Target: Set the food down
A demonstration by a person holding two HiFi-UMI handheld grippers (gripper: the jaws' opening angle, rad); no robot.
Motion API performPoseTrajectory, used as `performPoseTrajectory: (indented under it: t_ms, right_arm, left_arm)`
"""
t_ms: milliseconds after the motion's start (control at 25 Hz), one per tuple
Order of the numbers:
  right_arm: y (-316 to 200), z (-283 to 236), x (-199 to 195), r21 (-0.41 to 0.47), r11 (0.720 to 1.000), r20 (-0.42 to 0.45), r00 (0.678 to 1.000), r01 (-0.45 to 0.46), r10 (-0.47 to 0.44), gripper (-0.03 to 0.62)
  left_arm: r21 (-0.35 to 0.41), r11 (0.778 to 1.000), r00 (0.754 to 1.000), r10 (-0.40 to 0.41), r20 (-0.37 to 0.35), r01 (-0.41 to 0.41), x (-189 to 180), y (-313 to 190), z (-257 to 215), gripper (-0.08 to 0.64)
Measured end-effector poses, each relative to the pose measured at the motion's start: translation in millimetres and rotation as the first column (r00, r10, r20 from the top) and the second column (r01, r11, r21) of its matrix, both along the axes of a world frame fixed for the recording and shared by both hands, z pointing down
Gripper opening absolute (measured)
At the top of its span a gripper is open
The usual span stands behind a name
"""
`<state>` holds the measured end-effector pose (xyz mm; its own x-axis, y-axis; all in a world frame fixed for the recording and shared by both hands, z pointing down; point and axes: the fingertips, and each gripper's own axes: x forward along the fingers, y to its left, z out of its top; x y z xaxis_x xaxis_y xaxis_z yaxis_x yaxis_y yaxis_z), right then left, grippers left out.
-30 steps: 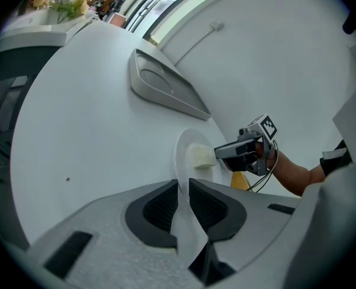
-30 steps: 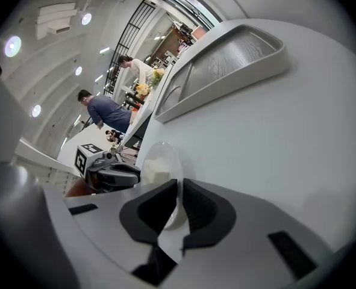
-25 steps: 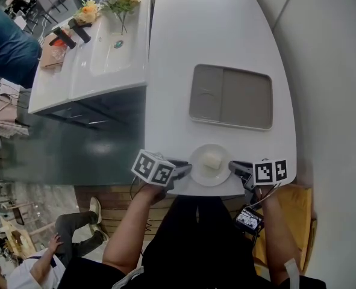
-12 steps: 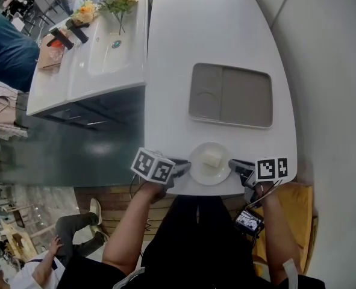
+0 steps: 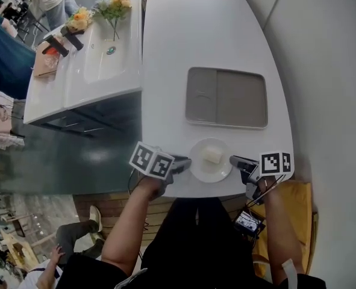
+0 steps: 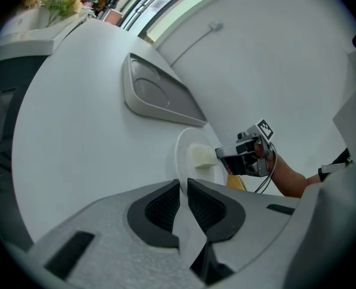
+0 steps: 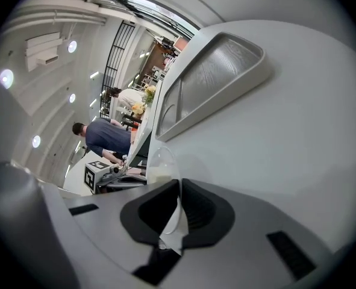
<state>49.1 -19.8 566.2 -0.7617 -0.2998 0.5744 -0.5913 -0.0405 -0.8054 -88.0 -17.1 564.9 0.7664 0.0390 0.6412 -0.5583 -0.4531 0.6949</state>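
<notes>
The head view alone shows the whole layout: a white plate (image 5: 197, 165) carrying a pale food block (image 5: 212, 156) sits at the near edge of the white tabletop (image 5: 190, 41), just short of an empty grey two-compartment tray (image 5: 238, 98). Whether the plate rests on the tabletop or hangs just above it, I cannot tell.

Each gripper view shows its own grip. The left gripper (image 6: 184, 191) is pressed together on the plate's left rim, pinching it. The right gripper (image 7: 179, 206) pinches the opposite rim.

Left of the tabletop stands a white washbasin (image 5: 102, 59) with flowers (image 5: 114, 5). The right gripper view also shows a person (image 7: 108, 138) in a dark blue top beyond.
</notes>
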Motion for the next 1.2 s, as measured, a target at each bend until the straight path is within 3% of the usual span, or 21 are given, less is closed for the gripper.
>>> performPoseTrajectory:
  t_ms: [440, 1200]
  right_arm:
    - [-39.2, -36.2, 27.8, 0.087, 0.995, -0.012, 0.999, -0.041, 0.042, 0.018]
    - [-134.4, -53.8, 99.0, 0.166, 0.986, 0.020, 1.000, -0.021, 0.017, 0.017]
  left_arm:
    - [0.070, 0.997, 0.999, 0.037, -0.022, -0.036, 27.8, -44.6, -31.4, 0.038]
    - [0.120, 0.993, 0.999, 0.016, 0.048, -0.021, 100.3, -138.5, -47.9, 0.038]
